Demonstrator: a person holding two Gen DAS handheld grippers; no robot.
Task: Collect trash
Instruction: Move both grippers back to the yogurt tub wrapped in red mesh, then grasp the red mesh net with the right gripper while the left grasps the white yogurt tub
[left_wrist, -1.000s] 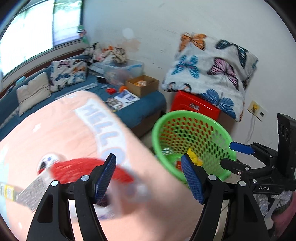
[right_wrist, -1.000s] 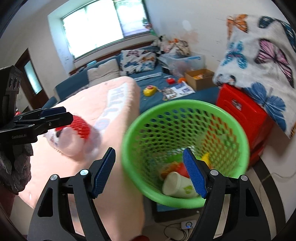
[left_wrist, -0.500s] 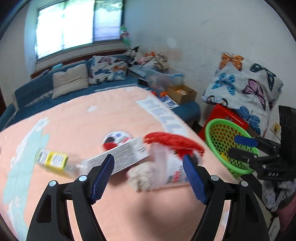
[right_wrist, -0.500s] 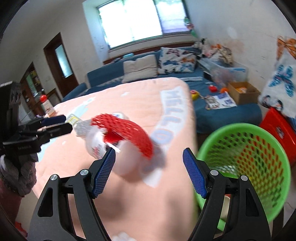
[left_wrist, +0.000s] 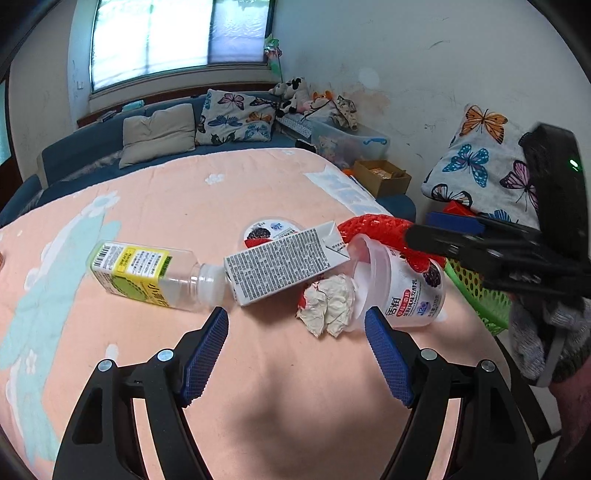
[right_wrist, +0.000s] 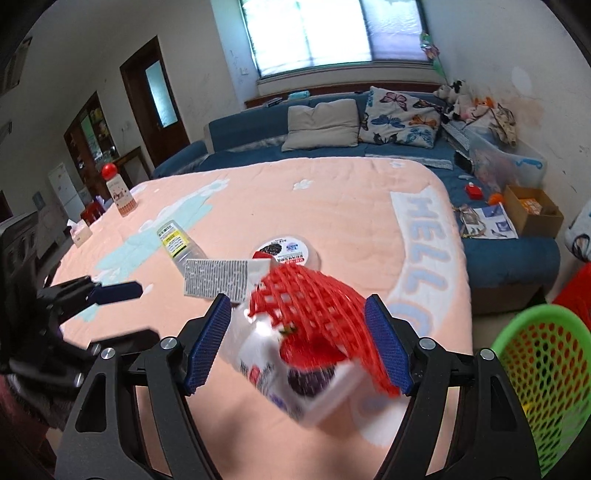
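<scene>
Trash lies on a peach blanket (left_wrist: 184, 206): a clear bottle with a yellow label (left_wrist: 147, 275), a grey carton (left_wrist: 280, 264), a crumpled tissue (left_wrist: 328, 304), a white yogurt cup (left_wrist: 402, 288) on its side, a round lid (left_wrist: 267, 232) and red foam netting (left_wrist: 380, 229). My left gripper (left_wrist: 297, 354) is open just short of the tissue and cup. My right gripper (right_wrist: 297, 343) is open, its jaws on either side of the red netting (right_wrist: 314, 299) and the cup (right_wrist: 295, 376). The green basket (right_wrist: 543, 373) stands off the right edge.
A blue sofa (right_wrist: 258, 147) with pillows runs along the far side. A red-capped bottle (right_wrist: 118, 192) and a tissue box (right_wrist: 79, 232) stand at the far left of the blanket. A cardboard box (right_wrist: 532, 210), a clear storage bin (right_wrist: 506, 162) and papers lie right.
Both grippers swung from the green basket back to the blanket. The left now faces the trash pile; the right has closed in around the netting and cup.
</scene>
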